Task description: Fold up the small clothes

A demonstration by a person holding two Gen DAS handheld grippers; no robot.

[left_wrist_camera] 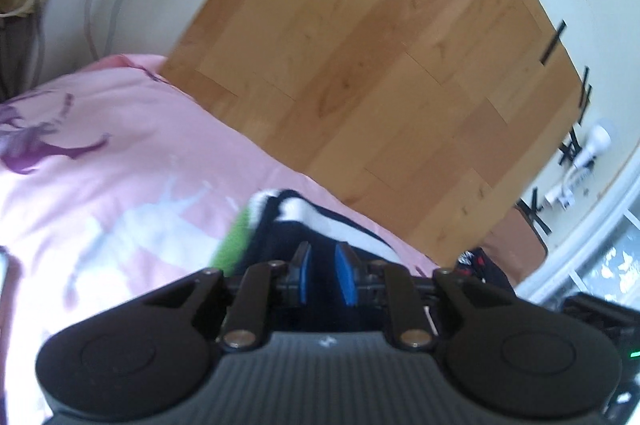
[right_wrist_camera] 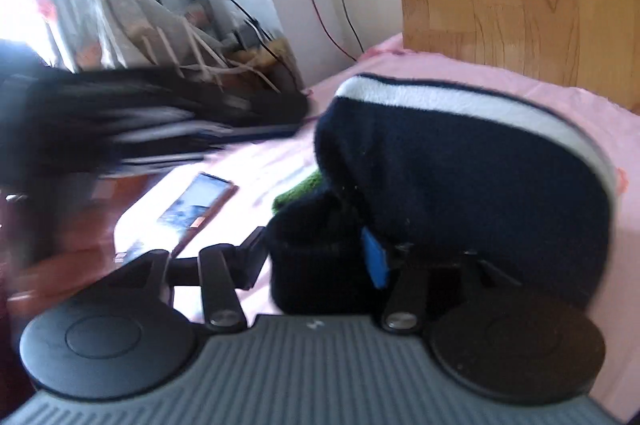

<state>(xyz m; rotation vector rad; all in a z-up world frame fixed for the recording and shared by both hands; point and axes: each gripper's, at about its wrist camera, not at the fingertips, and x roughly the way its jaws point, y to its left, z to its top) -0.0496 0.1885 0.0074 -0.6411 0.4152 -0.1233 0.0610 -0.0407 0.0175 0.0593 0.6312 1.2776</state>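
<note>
A small navy knitted garment [right_wrist_camera: 460, 181] with a white stripe and a green part [right_wrist_camera: 300, 191] lies bunched on the pink bedsheet [right_wrist_camera: 580, 113]. My right gripper [right_wrist_camera: 320, 253] has its jaws apart with navy fabric between them; one blue pad [right_wrist_camera: 374, 261] shows. In the left wrist view the same garment [left_wrist_camera: 332, 221] lies just beyond my left gripper [left_wrist_camera: 323, 269]. Its blue pads [left_wrist_camera: 346, 277] stand a little apart, with dark cloth behind them.
A wooden headboard [left_wrist_camera: 360, 65] rises behind the pink sheet [left_wrist_camera: 120, 145]. A phone [right_wrist_camera: 200, 205] lies on the bed to the left. A dark blurred shape [right_wrist_camera: 120, 129] crosses the left side. Cables and clutter [right_wrist_camera: 224, 49] sit by the wall.
</note>
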